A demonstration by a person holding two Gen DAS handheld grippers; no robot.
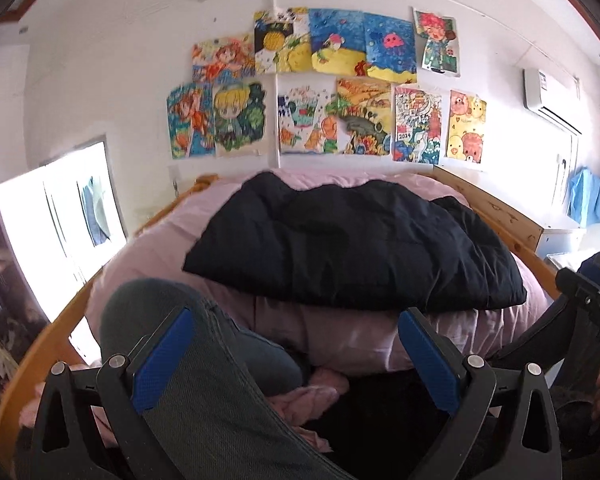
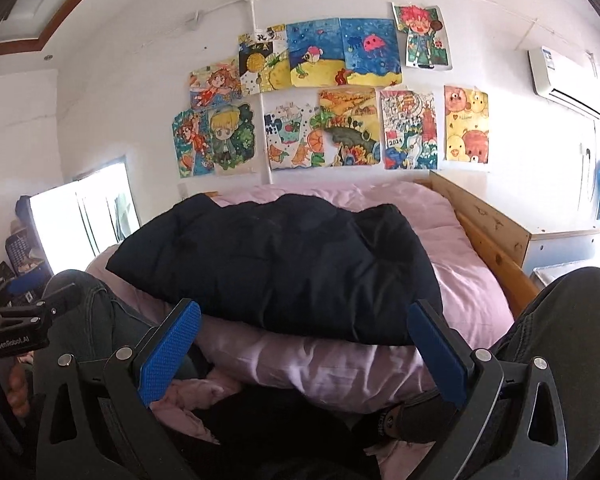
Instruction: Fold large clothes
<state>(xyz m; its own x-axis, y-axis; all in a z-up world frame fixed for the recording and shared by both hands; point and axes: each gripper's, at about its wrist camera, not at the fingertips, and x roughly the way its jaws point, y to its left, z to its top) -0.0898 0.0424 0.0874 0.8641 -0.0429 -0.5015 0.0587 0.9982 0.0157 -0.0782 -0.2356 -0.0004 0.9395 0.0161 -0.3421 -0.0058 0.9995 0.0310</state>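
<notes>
**Jacket folded across the bed, both grippers clear**

Jacket (image 1: pixel 352 240) first: I see a black padded garment lying as a broad, thick bundle on the pink duvet (image 1: pixel 168 248), its long axis running across the bed from the window side to the wooden side rail. Which end is collar or hem I cannot tell; the right-hand end in the left wrist view bunches up into a raised fold. It sits toward the middle of the bed, its near edge just short of the duvet's near edge, with pink showing all around.

My left gripper (image 1: pixel 296 360) hangs short of that near edge, its blue pads wide apart and nothing between them. My right gripper (image 2: pixel 304 356) stands the same way, jaws spread and empty, close in front of the jacket's near edge without touching it. Knees in grey trousers (image 1: pixel 188 344) rise beside the fingers.

The bed has a light wooden frame (image 2: pixel 496 256), and its rail runs along the right edge. Behind the head of the bed the white wall carries two rows of coloured drawings (image 1: pixel 324 84). A bright window (image 1: pixel 68 216) is on the left, an air conditioner (image 2: pixel 560 80) high on the right, and a blue cloth (image 1: pixel 588 196) hangs below it.
</notes>
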